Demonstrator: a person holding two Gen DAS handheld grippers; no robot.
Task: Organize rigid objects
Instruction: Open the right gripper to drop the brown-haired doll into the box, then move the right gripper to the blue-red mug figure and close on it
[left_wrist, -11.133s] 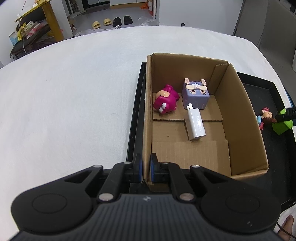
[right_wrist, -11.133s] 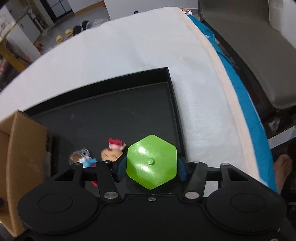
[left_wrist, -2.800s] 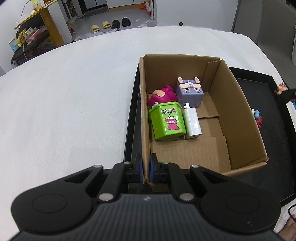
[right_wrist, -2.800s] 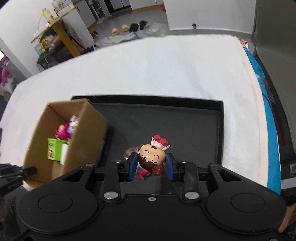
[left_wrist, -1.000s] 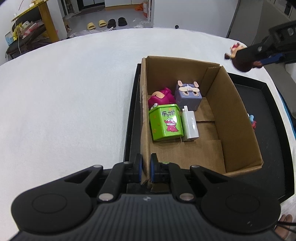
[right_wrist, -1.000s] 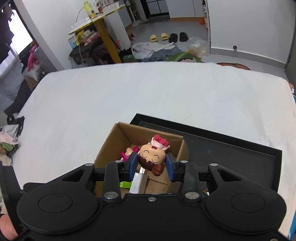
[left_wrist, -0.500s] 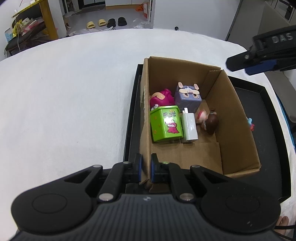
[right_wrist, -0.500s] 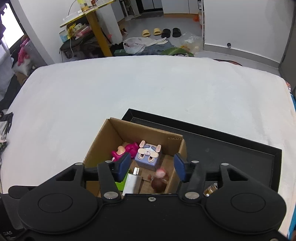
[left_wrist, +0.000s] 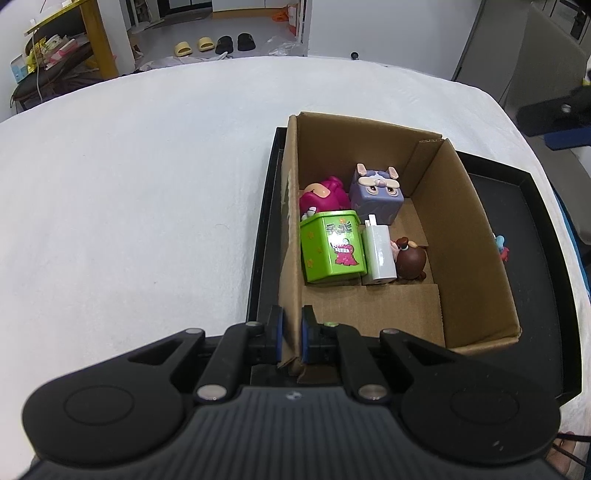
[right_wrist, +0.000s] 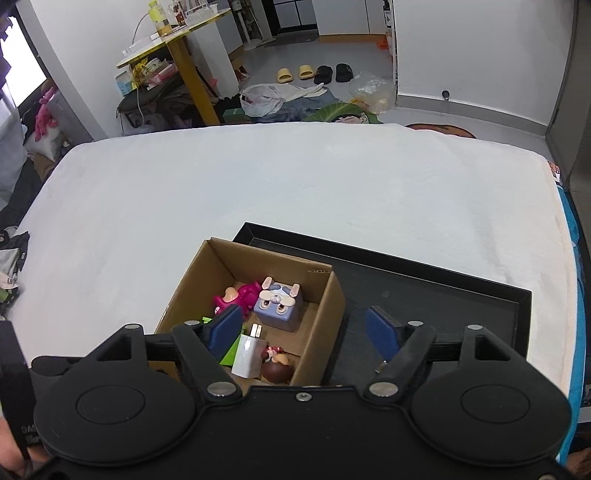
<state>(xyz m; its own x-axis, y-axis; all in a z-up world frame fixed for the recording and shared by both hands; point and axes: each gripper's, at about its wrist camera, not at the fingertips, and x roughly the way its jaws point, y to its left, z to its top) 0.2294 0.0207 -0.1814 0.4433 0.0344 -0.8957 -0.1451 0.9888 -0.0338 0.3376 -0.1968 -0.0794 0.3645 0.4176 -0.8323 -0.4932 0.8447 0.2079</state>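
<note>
Figurine (left_wrist: 410, 258) dropped into cardboard box (left_wrist: 476, 236); right gripper (right_wrist: 304, 330) jaws apart, left gripper (left_wrist: 290, 334) clamped on box wall.

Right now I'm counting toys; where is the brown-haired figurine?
In the left wrist view, the brown-haired figurine lies inside the cardboard box, right of the white charger.

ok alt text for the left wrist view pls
The left gripper pinches the near wall of an open cardboard box sitting in a black tray on a white table. The box holds a green tin, white charger, pink toy, purple cube and brown-haired figurine.
</note>
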